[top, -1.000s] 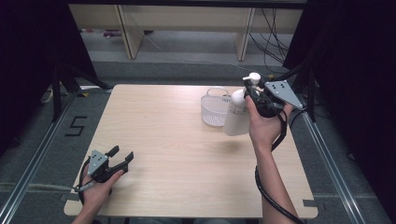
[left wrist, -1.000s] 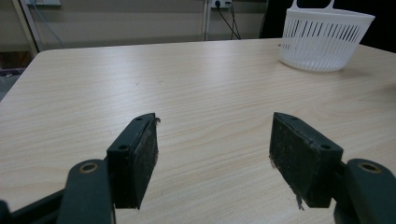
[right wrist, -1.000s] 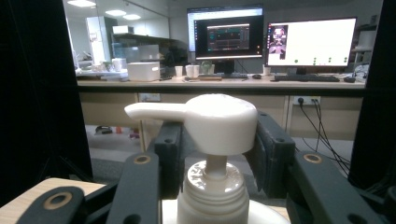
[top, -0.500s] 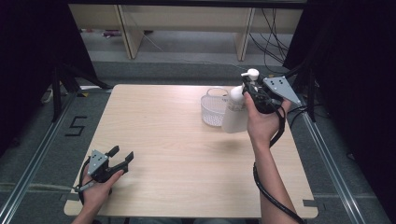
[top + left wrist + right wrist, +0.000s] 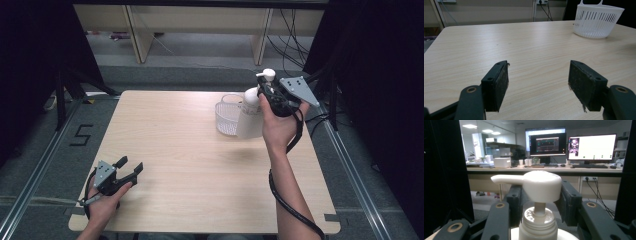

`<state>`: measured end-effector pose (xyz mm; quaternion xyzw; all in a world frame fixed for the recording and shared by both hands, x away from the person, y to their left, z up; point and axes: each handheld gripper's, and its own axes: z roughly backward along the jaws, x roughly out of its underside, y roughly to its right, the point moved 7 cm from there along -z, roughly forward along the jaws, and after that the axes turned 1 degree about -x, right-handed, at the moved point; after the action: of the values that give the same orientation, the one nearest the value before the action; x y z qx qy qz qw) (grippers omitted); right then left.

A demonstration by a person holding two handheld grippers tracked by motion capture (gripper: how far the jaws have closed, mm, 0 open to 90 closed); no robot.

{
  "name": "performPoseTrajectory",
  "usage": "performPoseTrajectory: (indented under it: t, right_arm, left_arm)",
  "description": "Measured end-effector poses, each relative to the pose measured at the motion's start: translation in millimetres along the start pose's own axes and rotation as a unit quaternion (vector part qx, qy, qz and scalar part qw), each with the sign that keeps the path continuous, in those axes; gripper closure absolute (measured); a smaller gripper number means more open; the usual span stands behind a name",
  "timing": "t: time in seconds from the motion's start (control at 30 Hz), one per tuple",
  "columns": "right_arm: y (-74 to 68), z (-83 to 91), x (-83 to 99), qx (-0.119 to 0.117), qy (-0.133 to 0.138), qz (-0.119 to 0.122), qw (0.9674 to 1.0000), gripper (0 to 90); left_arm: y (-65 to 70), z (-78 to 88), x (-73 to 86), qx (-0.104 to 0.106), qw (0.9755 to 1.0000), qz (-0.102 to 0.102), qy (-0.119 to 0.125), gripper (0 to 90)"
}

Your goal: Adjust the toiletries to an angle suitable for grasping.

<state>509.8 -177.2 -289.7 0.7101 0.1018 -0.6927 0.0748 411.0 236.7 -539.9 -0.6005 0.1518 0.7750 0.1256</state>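
High view: the right gripper (image 5: 265, 95) grasps one white pump bottle (image 5: 250, 117) near its neck and holds it off the table (image 5: 165, 130), just beside the one white basket (image 5: 227, 117), on the basket's right. The left gripper (image 5: 127, 172) rests well away from the basket, near the table's front left corner, jaws spread with nothing between them. To do this step well, I judge the bottle should stay upright, be carried over the basket's rim and lowered straight in before the grip lets go.

Left gripper view: two black pads (image 5: 499, 85) stand wide apart over bare wood; the basket (image 5: 597, 21) sits far off at the upper right.

Right gripper view: the jaws clamp the bottle's neck below the pump head (image 5: 536, 183), whose spout points left. Count: one bottle, one basket, two grippers.
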Motion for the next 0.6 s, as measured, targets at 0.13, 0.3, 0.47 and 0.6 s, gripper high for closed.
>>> performPoseTrajectory:
  t: [0.13,0.3,0.47,0.6]
  right_arm:
    - [-0.5,-2.2,-1.3,0.002,0.001,-0.001,1.0000,60.1]
    - [-1.0,-4.9,-3.1,0.000,0.003,0.000,1.0000,60.1]
    - [-0.8,-7.7,-3.2,0.001,0.002,0.003,1.0000,60.1]
    - [-2.1,-9.9,-3.7,0.000,0.004,-0.004,1.0000,60.1]
  left_arm:
    - [0.0,0.0,0.0,0.000,1.0000,0.001,0.000,31.9]
    - [-0.2,0.0,0.0,0.001,1.0000,0.001,0.000,31.9]
    - [-0.2,0.1,0.0,0.001,1.0000,0.002,0.000,31.9]
    - [-0.1,0.1,0.0,0.001,1.0000,0.002,0.000,31.9]
